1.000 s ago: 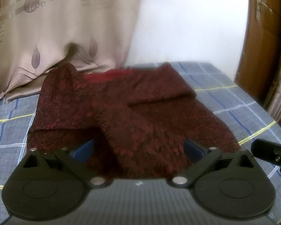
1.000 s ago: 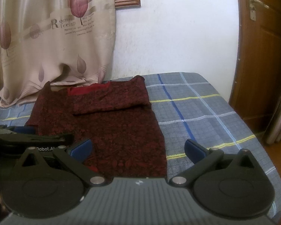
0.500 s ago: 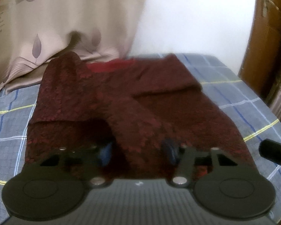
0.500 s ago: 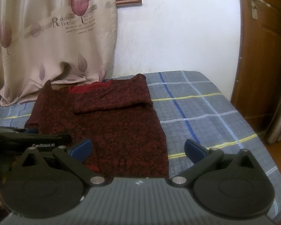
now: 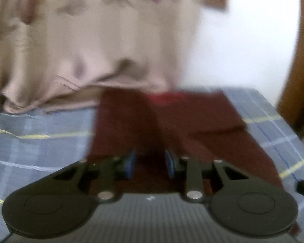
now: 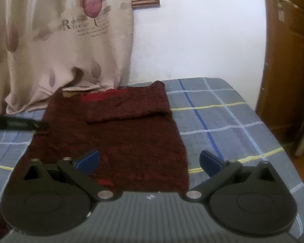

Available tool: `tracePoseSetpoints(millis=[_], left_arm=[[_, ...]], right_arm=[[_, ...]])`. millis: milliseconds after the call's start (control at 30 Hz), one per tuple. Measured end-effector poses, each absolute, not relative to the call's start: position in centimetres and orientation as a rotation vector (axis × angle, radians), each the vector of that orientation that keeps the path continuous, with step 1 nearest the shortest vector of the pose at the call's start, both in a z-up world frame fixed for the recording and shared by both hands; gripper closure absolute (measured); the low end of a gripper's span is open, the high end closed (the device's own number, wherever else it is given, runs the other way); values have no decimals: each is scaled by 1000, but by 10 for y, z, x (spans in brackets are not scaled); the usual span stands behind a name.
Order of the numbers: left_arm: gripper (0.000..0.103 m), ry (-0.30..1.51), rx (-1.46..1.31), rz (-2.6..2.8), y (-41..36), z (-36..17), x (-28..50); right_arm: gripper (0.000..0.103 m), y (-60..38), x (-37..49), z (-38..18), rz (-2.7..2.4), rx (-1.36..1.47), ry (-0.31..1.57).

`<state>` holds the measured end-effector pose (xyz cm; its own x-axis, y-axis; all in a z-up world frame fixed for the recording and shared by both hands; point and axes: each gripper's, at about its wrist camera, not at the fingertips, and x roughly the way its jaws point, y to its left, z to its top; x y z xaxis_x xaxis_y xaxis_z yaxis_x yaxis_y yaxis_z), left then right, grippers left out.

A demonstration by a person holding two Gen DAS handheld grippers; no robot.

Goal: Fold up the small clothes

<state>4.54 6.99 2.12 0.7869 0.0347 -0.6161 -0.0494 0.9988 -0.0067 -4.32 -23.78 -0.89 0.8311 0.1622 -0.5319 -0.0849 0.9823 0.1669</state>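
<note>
Dark red garment (image 6: 119, 133) lies on the checked bed (image 6: 223, 121), its right sleeve folded in. My left claw (image 5: 150, 163) has just narrowed onto the left edge and lifted it, so the fold has begun; right claw (image 6: 150, 159) waits wide.

The left hand-held gripper (image 5: 150, 165) has just closed on the dark red garment (image 5: 192, 125), lifting its left edge.

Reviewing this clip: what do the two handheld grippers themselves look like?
Both match: the left gripper and right gripper have black linkage arms on round black discs, silver pivot pins, blue finger pads, and a ribbed grey body with a small white logo. No cables or sleeves show.
</note>
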Motion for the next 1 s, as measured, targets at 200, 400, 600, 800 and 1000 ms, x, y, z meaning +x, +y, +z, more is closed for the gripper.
tracePoseSetpoints(millis=[200, 400, 600, 800, 1000], left_arm=[[72, 651, -40, 210, 156, 40, 48], [67, 726, -123, -126, 130, 22, 35], [27, 764, -194, -330, 65, -13, 60], [27, 865, -288, -288, 42, -52, 93], [96, 852, -184, -349, 23, -58, 96]], right_arm=[[0, -245, -19, -3, 248, 298, 618], [0, -244, -6, -3, 260, 320, 624], [0, -247, -16, -18, 239, 332, 661], [0, -259, -28, -21, 225, 336, 659], [0, -267, -28, -21, 224, 353, 653]])
